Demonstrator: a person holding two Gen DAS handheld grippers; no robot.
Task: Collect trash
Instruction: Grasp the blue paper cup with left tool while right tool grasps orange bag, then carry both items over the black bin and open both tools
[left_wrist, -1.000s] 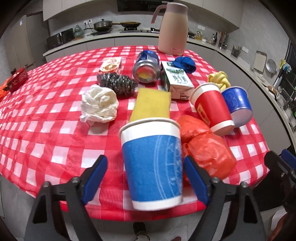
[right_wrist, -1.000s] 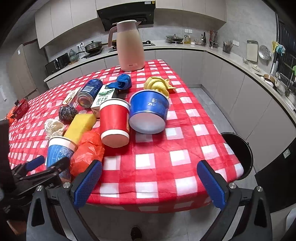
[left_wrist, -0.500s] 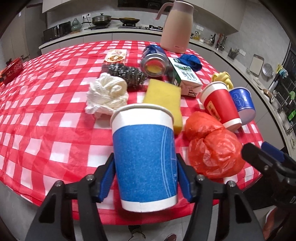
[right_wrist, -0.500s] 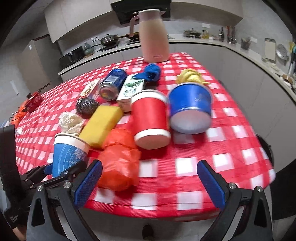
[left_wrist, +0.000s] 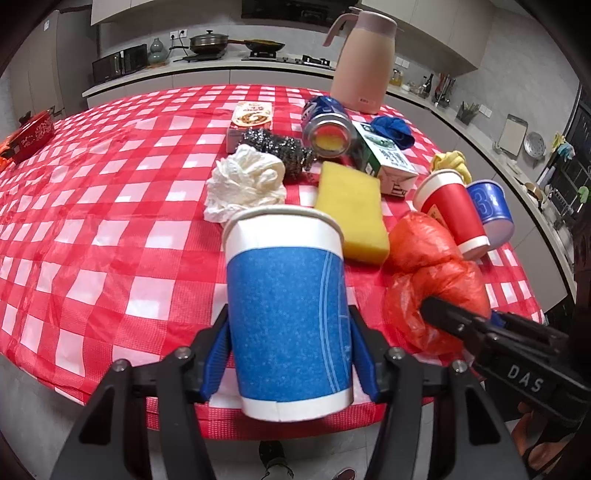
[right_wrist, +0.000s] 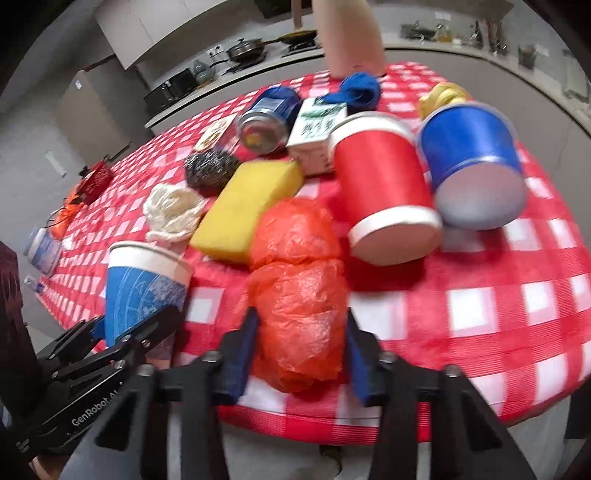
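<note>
A blue-and-white paper cup (left_wrist: 284, 295) stands upright at the near edge of the checked table (left_wrist: 110, 229). My left gripper (left_wrist: 288, 332) is closing, its blue pads pressed on both sides of the cup's lower half. Right of it lies a crumpled orange plastic bag (right_wrist: 295, 266). My right gripper (right_wrist: 301, 325) is closing too, and its pads touch the near lump of the bag on either side. In the left wrist view the orange bag (left_wrist: 432, 266) shows with the right gripper's black fingers (left_wrist: 461, 325) at it.
Behind lie a yellow sponge (left_wrist: 351, 210), a wad of white tissue (left_wrist: 247, 181), a steel scourer (left_wrist: 277, 147), a can (left_wrist: 328, 129), a milk carton (left_wrist: 388, 162), a tipped red cup (right_wrist: 384, 192) and a blue cup (right_wrist: 472, 158). A pink jug (left_wrist: 364, 62) stands at the back.
The left pads have drawn in from wide apart onto the blue cup. The right gripper has come down and left to the orange bag, and its jaws have drawn in around it.
</note>
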